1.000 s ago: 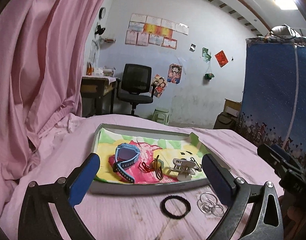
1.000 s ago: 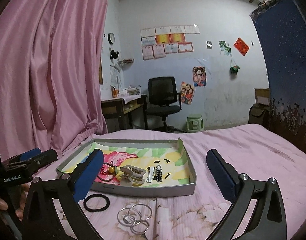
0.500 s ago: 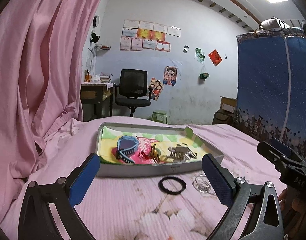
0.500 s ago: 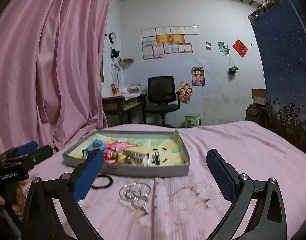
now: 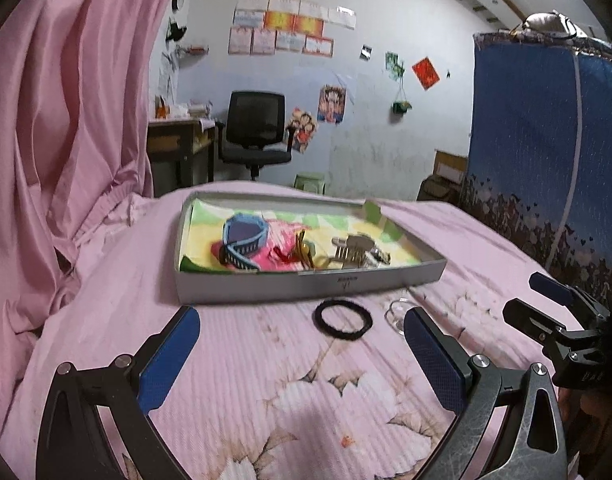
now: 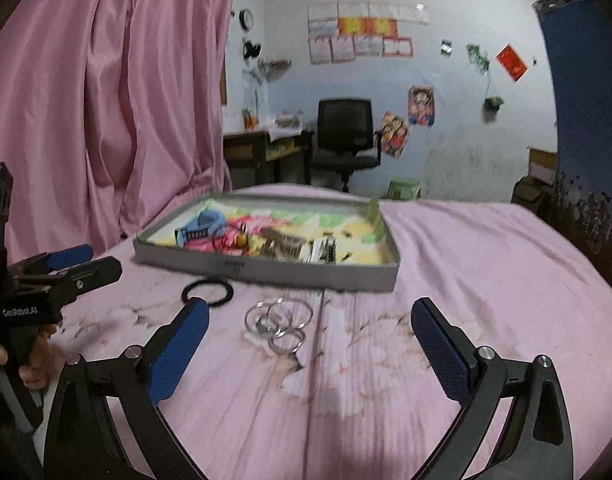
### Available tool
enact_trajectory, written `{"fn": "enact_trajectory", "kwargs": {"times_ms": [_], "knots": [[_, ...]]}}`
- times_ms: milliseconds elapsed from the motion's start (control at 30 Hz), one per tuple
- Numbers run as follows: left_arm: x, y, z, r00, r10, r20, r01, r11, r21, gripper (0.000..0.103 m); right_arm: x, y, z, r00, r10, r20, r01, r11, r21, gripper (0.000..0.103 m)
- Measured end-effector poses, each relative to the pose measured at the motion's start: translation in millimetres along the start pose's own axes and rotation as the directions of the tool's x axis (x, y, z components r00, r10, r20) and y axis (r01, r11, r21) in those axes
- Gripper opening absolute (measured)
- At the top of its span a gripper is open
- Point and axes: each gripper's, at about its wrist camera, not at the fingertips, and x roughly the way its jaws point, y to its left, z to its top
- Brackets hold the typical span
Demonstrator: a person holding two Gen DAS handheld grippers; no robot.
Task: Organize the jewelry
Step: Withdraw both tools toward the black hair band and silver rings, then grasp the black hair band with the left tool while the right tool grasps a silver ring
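You hold both blue-padded grippers, left (image 5: 300,354) and right (image 6: 310,344), spread wide and empty, ready for the tangled silver rings (image 6: 280,322) outside the shallow grey tray (image 6: 306,274)

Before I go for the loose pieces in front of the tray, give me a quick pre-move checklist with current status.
1. Left gripper open, holding nothing: ok.
2. Right gripper open, holding nothing: ok.
3. Black hair tie flat on the bedspread, apart from the tray: ok.
4. Clear rings in full view from the right wrist, between its fingers: ok; from the left wrist, partly hidden.
5. Rings separate or linked: cannot tell, they overlap.
6. Free space in the tray's right end: ok.
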Motion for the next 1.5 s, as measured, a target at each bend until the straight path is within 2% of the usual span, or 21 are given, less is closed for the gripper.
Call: {"fn": "enact_trajectory", "kwargs": {"times_ms": [67,200,233,367,533,600,900,1300,1500], "knots": [[6,1,-1,0.999,-0.007,-0.037,0.007,1.000,-0.002,0.102,7,1,-2,0.999,0.013,-0.035,-0.013,1.000,-0.003,0.083],[20,4,-1,0.994,-0.030,-0.108,0.029,1.000,-0.010,0.102,21,5,-6,0.994,0.036,-0.103,-0.038,0.999,-0.018,0.075],[22,4,-2,0.992,-0.034,-0.120,0.033,0.999,-0.010,0.102,23,6,-7,0.993,0.040,-0.113,-0.043,0.999,-0.020,0.069],[32,3,-3,0.983,-0.069,-0.170,0.068,0.998,-0.012,0.093,36,9,-12,0.981,0.083,-0.177,-0.089,0.996,-0.025,0.052],[47,-1,-2,0.966,-0.107,-0.234,0.109,0.994,-0.003,0.081,52,11,-16,0.959,0.136,-0.250,-0.144,0.990,-0.014,0.039],[54,-3,-2,0.958,-0.120,-0.261,0.125,0.992,0.002,0.077,58,14,-18,0.949,0.147,-0.277,-0.157,0.987,-0.014,0.039],[80,-10,5,0.932,-0.144,-0.332,0.162,0.987,0.026,0.077,84,13,-26,0.919,0.145,-0.367,-0.152,0.988,0.011,0.039],[113,-21,13,0.902,-0.132,-0.412,0.178,0.981,0.075,0.076,106,17,-19,0.906,0.093,-0.414,-0.122,0.992,-0.044,0.039],[121,-25,14,0.896,-0.122,-0.427,0.181,0.979,0.099,0.066,110,18,-19,0.898,0.108,-0.426,-0.139,0.989,-0.044,0.035]]}}
